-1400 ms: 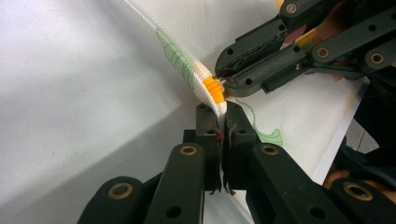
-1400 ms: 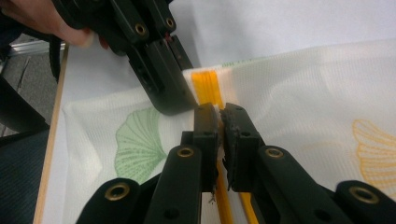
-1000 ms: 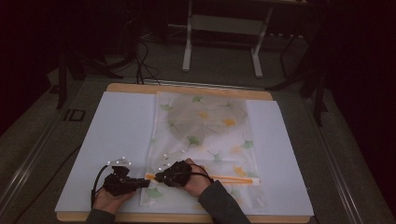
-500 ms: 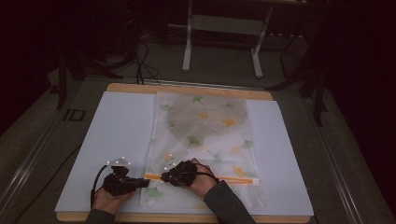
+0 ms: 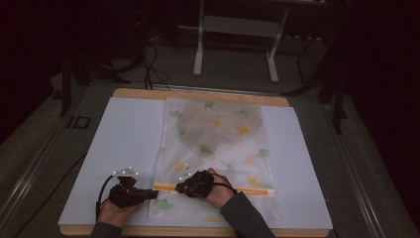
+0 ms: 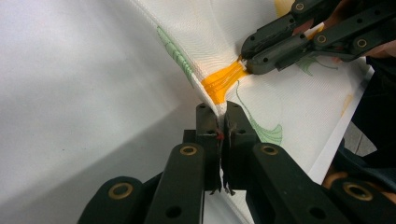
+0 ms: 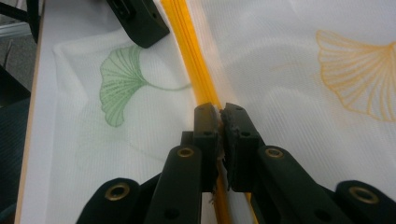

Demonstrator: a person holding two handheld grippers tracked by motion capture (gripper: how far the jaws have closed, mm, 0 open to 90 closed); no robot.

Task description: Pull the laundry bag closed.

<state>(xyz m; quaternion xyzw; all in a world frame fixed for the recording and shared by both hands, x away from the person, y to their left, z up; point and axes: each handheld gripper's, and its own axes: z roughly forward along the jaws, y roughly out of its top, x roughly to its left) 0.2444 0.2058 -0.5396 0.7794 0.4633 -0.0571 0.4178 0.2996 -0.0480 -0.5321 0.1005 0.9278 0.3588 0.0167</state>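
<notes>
The mesh bag [image 5: 218, 148] lay flat on the white mat [image 5: 124, 144]. The left gripper [image 6: 220, 115] was closed on the bag's edge, beside its orange zipper [image 7: 196, 88]. The right gripper [image 7: 219, 116] was clamped on the zipper, near the left gripper.

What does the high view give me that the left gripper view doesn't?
High view alone: the whole mesh laundry bag on the white table cover, the dark bundle inside it, the full orange zipper, and both hands.

Left gripper view alone: the left claw shut on the bag's edge at the zipper's end, the fabric lifted into a ridge, and the mesh weave.

Both: the right claw pinched on the orange zipper, and the ginkgo-leaf print.
</notes>
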